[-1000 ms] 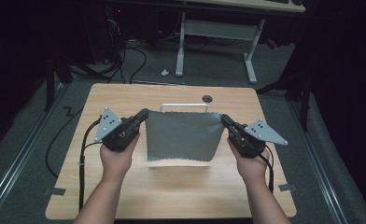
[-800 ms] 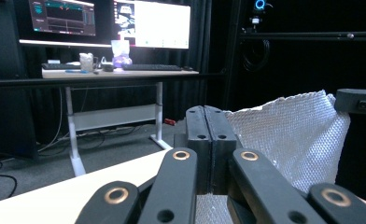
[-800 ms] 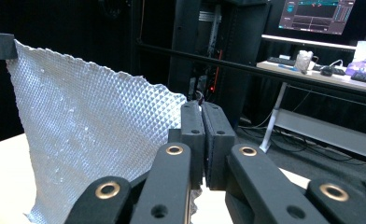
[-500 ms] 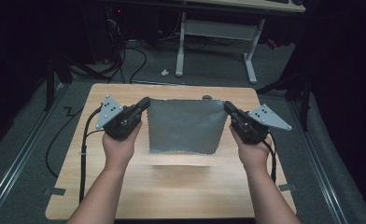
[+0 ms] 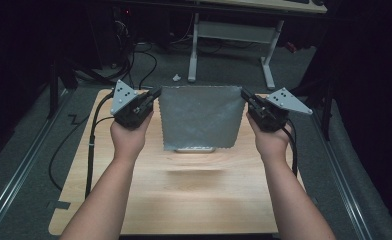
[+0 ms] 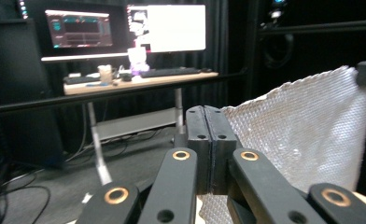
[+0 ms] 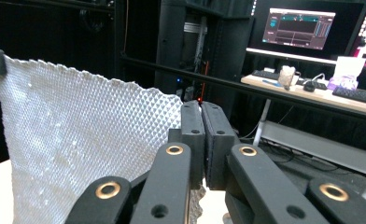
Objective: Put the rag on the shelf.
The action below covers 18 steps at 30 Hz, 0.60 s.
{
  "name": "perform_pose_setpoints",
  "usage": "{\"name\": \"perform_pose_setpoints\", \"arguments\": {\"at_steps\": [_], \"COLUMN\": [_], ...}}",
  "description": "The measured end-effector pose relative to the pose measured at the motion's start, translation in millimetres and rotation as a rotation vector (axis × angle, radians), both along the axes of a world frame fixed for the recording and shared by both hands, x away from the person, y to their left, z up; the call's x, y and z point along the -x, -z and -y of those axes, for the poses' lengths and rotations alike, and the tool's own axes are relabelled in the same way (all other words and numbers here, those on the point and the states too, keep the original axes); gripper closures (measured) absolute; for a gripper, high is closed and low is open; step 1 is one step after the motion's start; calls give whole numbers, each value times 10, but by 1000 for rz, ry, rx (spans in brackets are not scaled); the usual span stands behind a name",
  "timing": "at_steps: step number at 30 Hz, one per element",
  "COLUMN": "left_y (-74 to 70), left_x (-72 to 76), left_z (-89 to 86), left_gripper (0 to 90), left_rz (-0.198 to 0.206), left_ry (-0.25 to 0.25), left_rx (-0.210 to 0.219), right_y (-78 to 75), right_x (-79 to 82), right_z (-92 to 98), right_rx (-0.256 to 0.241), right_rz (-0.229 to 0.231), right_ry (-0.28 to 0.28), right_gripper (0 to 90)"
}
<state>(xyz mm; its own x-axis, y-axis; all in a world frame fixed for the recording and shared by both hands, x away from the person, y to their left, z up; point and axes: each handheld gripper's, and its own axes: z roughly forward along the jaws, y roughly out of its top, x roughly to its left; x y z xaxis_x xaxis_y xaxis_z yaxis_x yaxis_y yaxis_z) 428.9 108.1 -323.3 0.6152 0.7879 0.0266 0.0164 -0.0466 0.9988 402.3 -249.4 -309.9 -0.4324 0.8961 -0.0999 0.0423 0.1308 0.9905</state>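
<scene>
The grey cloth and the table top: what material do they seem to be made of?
The grey cloth looks like a thin textile with a matte waffle weave, probably microfibre: a diamond texture, pinked edges, and it hangs limp. The table top looks like pale wood or wood laminate, smooth, with faint grain.

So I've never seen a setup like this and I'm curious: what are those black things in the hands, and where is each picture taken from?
A person holds a handheld two-jaw gripper in each hand. The high view looks down from above the wooden table: the left gripper and right gripper each pinch a top corner of a grey textured cloth, holding it up spread between them. A small pale object on the table peeks out below the cloth; I can't tell what it is. The two gripper views come from cameras riding on the grippers, looking along their shut black jaws at the cloth.
</scene>
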Motion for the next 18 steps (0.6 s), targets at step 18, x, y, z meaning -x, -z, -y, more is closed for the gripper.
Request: {"name": "perform_pose_setpoints", "arguments": {"at_steps": [18], "left_y": [118], "left_x": [-761], "left_z": [150], "left_gripper": [897], "left_rz": [-126], "left_ry": [-103], "left_rx": [-91], "right_y": [128], "right_x": [-769], "right_z": [-24], "right_rx": [41], "right_rz": [-121], "right_ry": [42], "right_gripper": [895]}}
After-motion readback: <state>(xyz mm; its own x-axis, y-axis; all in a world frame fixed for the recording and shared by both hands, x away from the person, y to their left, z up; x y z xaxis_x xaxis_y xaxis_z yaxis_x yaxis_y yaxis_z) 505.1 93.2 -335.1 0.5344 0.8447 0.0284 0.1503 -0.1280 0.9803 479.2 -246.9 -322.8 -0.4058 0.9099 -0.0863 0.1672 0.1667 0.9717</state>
